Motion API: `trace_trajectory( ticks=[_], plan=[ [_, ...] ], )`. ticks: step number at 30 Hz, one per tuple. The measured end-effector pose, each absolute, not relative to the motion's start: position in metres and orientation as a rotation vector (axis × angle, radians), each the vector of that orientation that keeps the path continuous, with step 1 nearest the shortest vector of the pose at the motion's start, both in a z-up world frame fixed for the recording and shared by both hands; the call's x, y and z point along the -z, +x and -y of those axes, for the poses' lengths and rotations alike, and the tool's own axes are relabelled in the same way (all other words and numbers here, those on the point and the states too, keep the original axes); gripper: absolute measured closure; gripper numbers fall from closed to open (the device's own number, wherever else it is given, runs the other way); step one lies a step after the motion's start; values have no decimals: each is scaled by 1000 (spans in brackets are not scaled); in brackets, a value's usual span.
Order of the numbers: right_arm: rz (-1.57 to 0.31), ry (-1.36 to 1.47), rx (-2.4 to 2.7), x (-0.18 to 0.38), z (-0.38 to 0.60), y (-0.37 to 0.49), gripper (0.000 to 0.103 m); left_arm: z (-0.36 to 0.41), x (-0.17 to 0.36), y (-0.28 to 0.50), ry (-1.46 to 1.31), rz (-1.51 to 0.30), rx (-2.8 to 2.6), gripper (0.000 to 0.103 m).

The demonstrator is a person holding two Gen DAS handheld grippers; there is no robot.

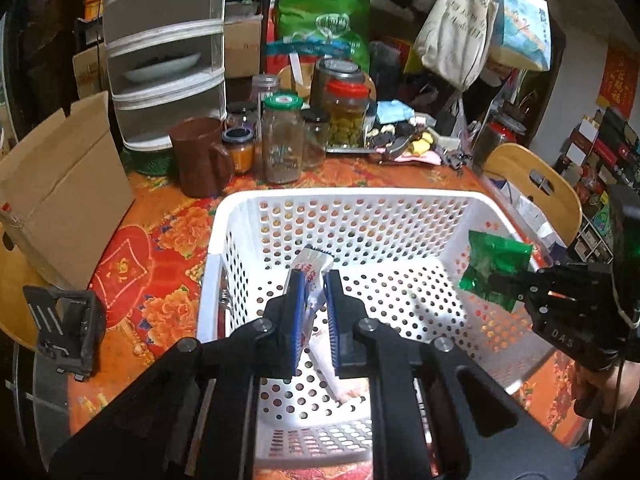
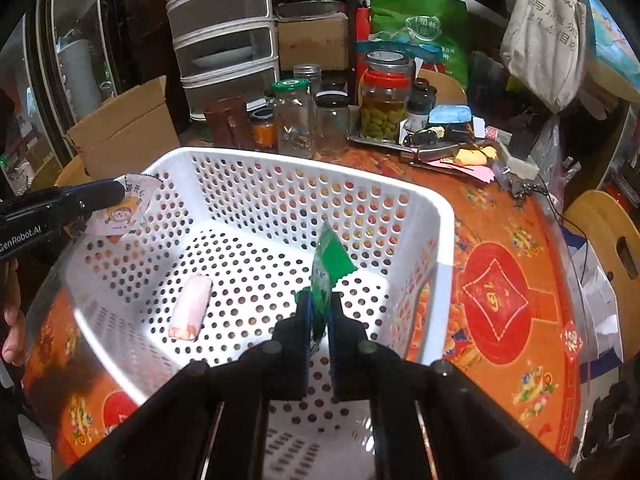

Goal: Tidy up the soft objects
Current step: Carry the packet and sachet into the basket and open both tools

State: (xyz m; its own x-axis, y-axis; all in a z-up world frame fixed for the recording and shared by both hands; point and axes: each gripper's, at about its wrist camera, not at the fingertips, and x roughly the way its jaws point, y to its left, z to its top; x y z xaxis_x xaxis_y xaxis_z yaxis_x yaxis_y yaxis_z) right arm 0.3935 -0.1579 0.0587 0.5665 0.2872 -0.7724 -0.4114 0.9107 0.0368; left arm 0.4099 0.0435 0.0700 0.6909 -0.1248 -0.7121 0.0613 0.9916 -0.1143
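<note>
A white perforated basket (image 1: pixel 352 196) (image 2: pixel 436 216) stands on the orange flowered tablecloth. My left gripper (image 1: pixel 313 280) is shut on a white snack packet (image 1: pixel 314 268) above the basket's inside; from the right wrist view the same gripper (image 2: pixel 116 192) and packet (image 2: pixel 126 212) hang over the basket's left rim. My right gripper (image 2: pixel 320 300) is shut on a green packet (image 2: pixel 326 260) above the basket floor. In the left wrist view that gripper (image 1: pixel 494 280) holds the green packet (image 1: pixel 492 268) over the right rim. A pink-and-white roll (image 2: pixel 191 307) lies on the basket floor.
Behind the basket stand several glass jars (image 1: pixel 282 140), a brown jug (image 1: pixel 202 156) and a tray of small items (image 2: pixel 440 140). A cardboard box (image 1: pixel 64 192) sits at the left. Wooden chairs (image 2: pixel 612 232) flank the table. A black clamp (image 1: pixel 66 328) rests near the left edge.
</note>
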Motion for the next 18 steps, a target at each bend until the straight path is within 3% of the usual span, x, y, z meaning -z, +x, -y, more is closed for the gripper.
trace_trajectory(
  ticks=[14, 16, 17, 18],
  plan=[
    [-878, -186, -384, -51, 150, 406, 96, -48, -40, 420, -92, -849, 105, 92],
    [-874, -182, -378, -52, 150, 406, 83, -50, -40, 420, -100, -850, 104, 89],
    [-871, -180, -373, -52, 151, 407, 77, -50, -40, 419, -102, -847, 99, 83],
    [-865, -182, -368, -53, 151, 406, 65, -51, -41, 419, -103, -845, 95, 72]
  ],
)
